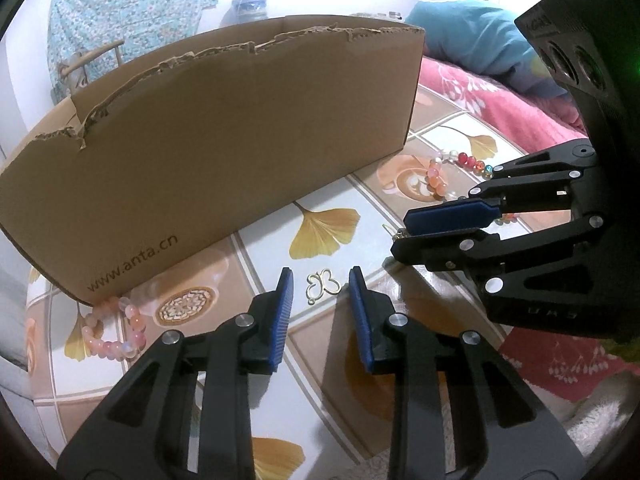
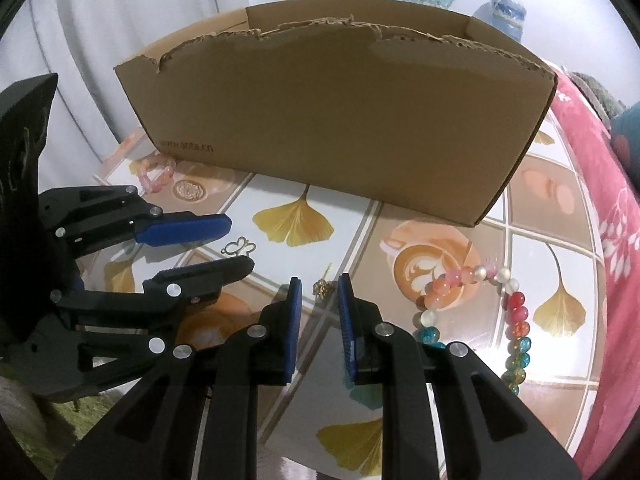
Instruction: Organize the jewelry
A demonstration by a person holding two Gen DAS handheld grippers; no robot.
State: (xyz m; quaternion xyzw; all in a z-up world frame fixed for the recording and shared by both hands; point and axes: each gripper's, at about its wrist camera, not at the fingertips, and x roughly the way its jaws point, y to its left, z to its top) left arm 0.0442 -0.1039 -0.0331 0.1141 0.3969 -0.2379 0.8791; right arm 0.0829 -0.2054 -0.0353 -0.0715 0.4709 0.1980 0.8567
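Note:
A gold butterfly charm (image 1: 323, 286) lies flat on the patterned table, between the blue pads of my left gripper (image 1: 321, 280). The jaws stand open, with a gap on each side of the charm. In the right wrist view the same charm (image 2: 239, 247) shows between the left gripper's tips (image 2: 240, 244). A small gold earring (image 2: 323, 288) lies between the pads of my right gripper (image 2: 319, 286), also open and not touching it. From the left wrist view the right gripper (image 1: 400, 234) reaches in from the right over that earring (image 1: 400, 235).
A torn-rimmed cardboard box (image 1: 240, 128) (image 2: 340, 128) stands just behind both pieces. A pink bead bracelet (image 1: 112, 332) (image 2: 156, 174) lies by its left corner. A multicoloured bead bracelet (image 1: 452, 168) (image 2: 516, 300) lies on the right. A pink blanket (image 2: 592, 184) borders the table's right edge.

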